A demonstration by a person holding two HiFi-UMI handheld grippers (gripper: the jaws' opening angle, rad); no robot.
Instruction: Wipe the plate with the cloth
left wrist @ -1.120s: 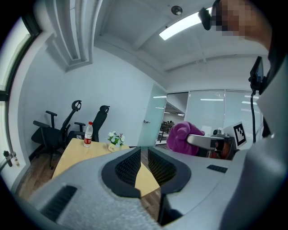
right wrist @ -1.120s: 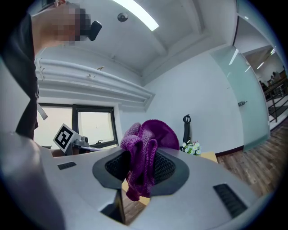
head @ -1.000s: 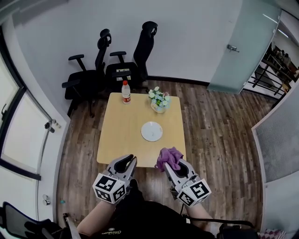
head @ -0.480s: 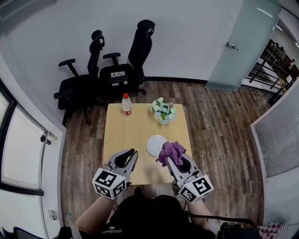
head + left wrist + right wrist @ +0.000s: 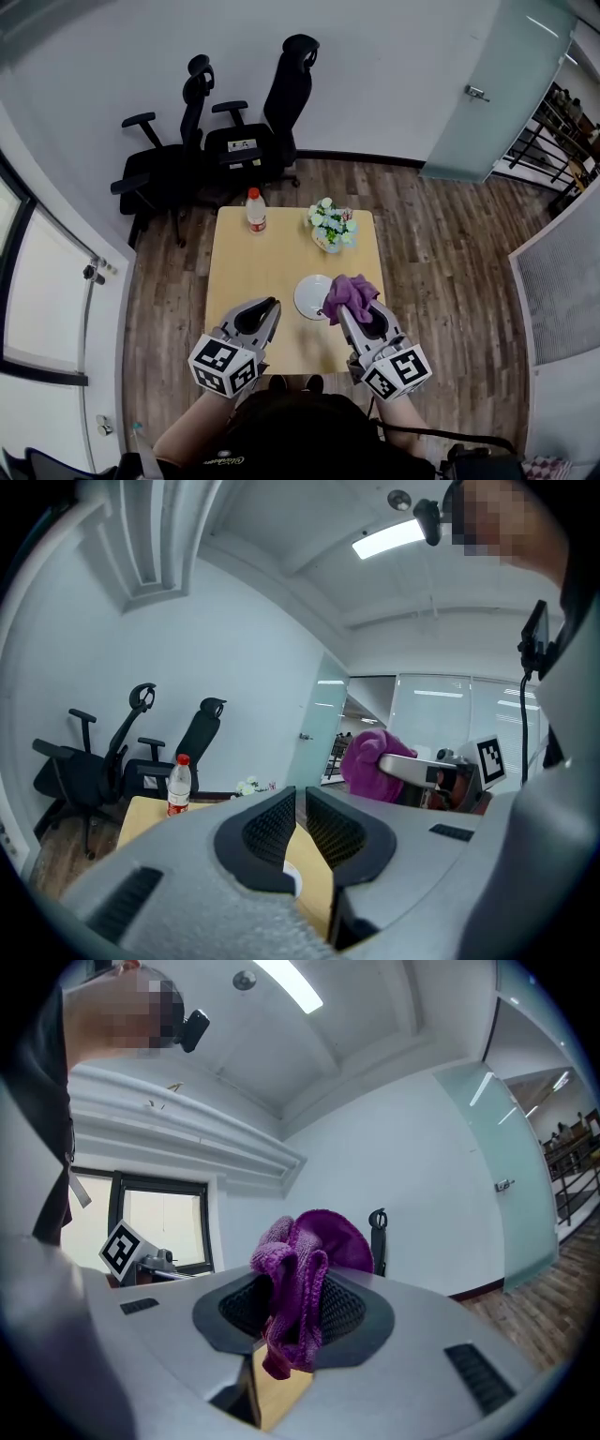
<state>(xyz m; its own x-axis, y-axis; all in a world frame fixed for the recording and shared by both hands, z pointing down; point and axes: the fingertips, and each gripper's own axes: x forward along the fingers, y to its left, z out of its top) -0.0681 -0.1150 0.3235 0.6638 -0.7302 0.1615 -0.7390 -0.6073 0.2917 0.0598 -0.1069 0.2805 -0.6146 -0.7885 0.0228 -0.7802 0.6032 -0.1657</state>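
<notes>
The white plate (image 5: 308, 296) lies on the near right part of the wooden table (image 5: 253, 272). My right gripper (image 5: 350, 309) is shut on a bunched purple cloth (image 5: 349, 293), which hangs over the plate's right edge; whether it touches the plate I cannot tell. In the right gripper view the cloth (image 5: 302, 1246) bulges out between the pads of the gripper (image 5: 295, 1288). My left gripper (image 5: 271, 306) hovers over the table's near edge, left of the plate. Its jaws have just been closing. A narrow gap stays between them with nothing inside (image 5: 298, 801).
A red-capped bottle (image 5: 254, 210) and a vase of flowers (image 5: 331, 226) stand at the table's far edge. Black office chairs (image 5: 225, 131) sit behind the table by the wall. A glass door (image 5: 487, 84) is at the back right.
Both grippers have moved forward over the table's near edge. The cloth has gone from the table's edge to the plate's right side. The left jaws stand closer together.
</notes>
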